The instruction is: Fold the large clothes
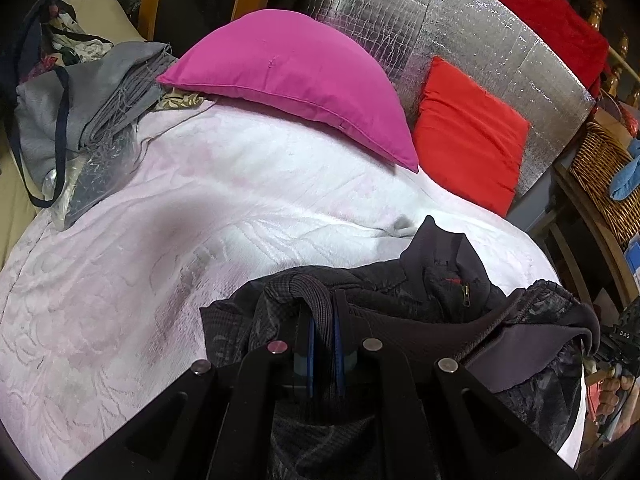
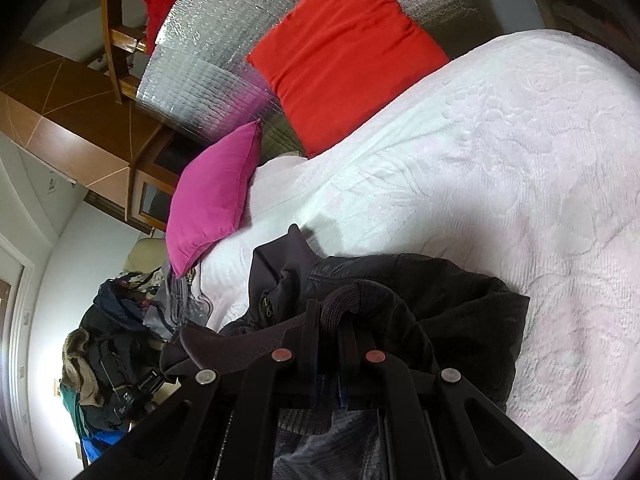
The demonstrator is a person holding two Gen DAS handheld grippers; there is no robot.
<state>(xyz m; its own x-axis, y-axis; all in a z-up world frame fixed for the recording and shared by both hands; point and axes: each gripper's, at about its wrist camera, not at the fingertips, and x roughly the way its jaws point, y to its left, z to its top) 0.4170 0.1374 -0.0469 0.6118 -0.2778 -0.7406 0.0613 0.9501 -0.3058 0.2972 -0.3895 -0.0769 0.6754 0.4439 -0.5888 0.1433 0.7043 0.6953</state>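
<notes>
Dark quilted zip-up jacket [image 1: 432, 292] bunched at near edge of white embossed bedspread [image 1: 200, 200], left hand-held gripper [image 1: 322, 320] clamped on its ribbed hem, right hand-held gripper [image 2: 330, 320] likewise pinching ribbed trim, magenta pillow [image 1: 296, 84] and red cushion [image 1: 468, 132] far behind.

The jacket [image 1: 432, 292] is showing dark matt cloth with a ribbed knit hem and a small metal zipper. The bedspread [image 1: 248, 208] is looking like soft white cloth with a raised pattern. Behind the smooth pink pillow [image 1: 296, 80], the headboard cover [image 1: 472, 40] is shining like crinkled silver foil. The basket [image 1: 600, 160] is showing rough woven wicker.
</notes>
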